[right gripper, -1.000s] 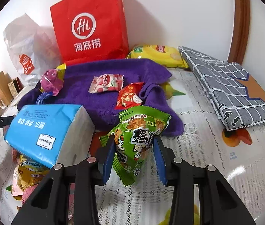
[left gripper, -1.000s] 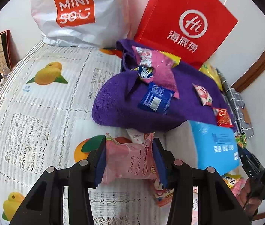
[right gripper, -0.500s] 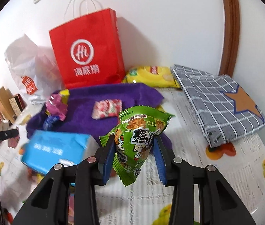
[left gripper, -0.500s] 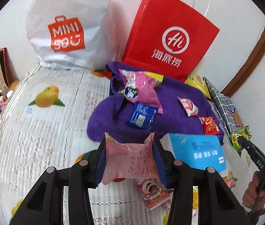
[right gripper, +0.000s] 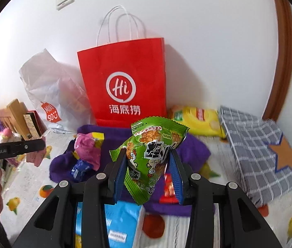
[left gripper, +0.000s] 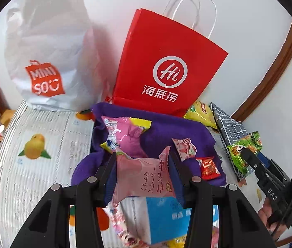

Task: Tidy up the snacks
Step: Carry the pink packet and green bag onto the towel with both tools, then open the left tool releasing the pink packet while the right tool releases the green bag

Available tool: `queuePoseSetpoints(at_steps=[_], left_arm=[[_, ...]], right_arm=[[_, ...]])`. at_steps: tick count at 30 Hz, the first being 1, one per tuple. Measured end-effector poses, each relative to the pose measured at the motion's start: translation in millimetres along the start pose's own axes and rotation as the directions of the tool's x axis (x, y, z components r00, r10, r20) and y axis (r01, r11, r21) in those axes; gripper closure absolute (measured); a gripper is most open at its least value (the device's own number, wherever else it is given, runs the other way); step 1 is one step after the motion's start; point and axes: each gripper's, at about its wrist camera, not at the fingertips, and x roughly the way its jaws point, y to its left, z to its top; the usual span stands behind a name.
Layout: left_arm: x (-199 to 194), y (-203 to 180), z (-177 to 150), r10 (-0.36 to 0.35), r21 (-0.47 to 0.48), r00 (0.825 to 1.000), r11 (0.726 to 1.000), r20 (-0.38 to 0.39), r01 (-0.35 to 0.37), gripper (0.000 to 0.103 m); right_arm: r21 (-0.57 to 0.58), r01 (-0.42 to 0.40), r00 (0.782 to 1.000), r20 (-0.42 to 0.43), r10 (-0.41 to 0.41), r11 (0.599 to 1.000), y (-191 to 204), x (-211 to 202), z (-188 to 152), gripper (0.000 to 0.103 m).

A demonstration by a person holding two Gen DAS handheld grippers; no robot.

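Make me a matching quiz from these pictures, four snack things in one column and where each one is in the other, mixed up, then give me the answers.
Things:
1. pink packet
2. green packet
3. yellow chip bag
4. small red packet

Places:
A. lying on the purple towel
B. held in the right tongs
C. beside the red paper bag, by the wall
D. held in the left tongs

Pairs: 1-D, 2-B, 3-C, 4-A

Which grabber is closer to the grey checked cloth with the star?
Right. The right gripper is just left of the checked cloth; the left gripper is farther left, facing the purple towel.
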Motion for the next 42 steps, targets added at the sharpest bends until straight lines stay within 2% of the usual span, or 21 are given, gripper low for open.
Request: queuePoseSetpoints(at_steps=[2, 5, 7, 9, 12, 16, 22, 27, 34, 37, 42], left_arm=[[9, -2, -2, 0.005, 0.006, 1.0, 1.0, 0.007, -0.005, 0.059], [32, 0, -15, 0.066, 0.04, 0.998, 0.997, 0.015, -0.066, 0.058], [45, 7, -20, 0.084, 0.036, 0.996, 0.996, -0.011, -0.084, 0.058], [53, 16, -23, 0.063, 0.008, 0.998, 0.998, -0.03, -0.063, 0.058], [57, 27, -24, 0.043, -0.032, 0.998, 0.999, -0.038, -0.044, 0.058], [59, 34, -26, 0.05, -0.049, 0.998, 0.997, -0.042, -0.052, 0.058], [65, 35, -27, 0.035, -0.055, 0.998, 0.998, -0.052, -0.037, 0.058], [66, 33, -28, 0.019, -0.058, 0.999, 0.998, -0.046, -0.021, 0.058], [75, 29, -30, -0.013, -0.075, 0.998, 0.997, -0.067, 0.008, 0.058], [78, 24, -31, 0.003, -0.058, 0.998, 0.998, -0.066, -0.007, 0.058], [82, 17, -33, 0.033, -0.035, 0.998, 0.999, -0.057, -0.035, 0.055]], right_arm=[[0.016, -0.016, 1.0, -0.006, 0.016, 1.0, -2, 10, -2, 0.063], [0.058, -0.036, 0.999, -0.025, 0.037, 0.998, -9, 31, -16, 0.063], [0.054, -0.007, 0.997, -0.08, 0.011, 0.999, -10, 52, -28, 0.063], [0.047, 0.001, 0.993, -0.119, 0.005, 0.999, -11, 64, -36, 0.063], [0.087, -0.033, 0.988, -0.151, 0.046, 0.996, -17, 74, -44, 0.063], [0.098, -0.028, 0.985, -0.168, 0.045, 0.995, -21, 79, -49, 0.063], [0.121, -0.082, 0.969, -0.221, 0.107, 0.989, -19, 92, -54, 0.063], [0.09, -0.087, 0.969, -0.224, 0.105, 0.992, -9, 93, -55, 0.064], [0.07, -0.068, 0.979, -0.188, 0.08, 0.995, -9, 84, -51, 0.064], [0.072, -0.058, 0.983, -0.171, 0.069, 0.996, -11, 80, -49, 0.059], [0.07, -0.048, 0.987, -0.148, 0.058, 0.996, -11, 73, -47, 0.058]])
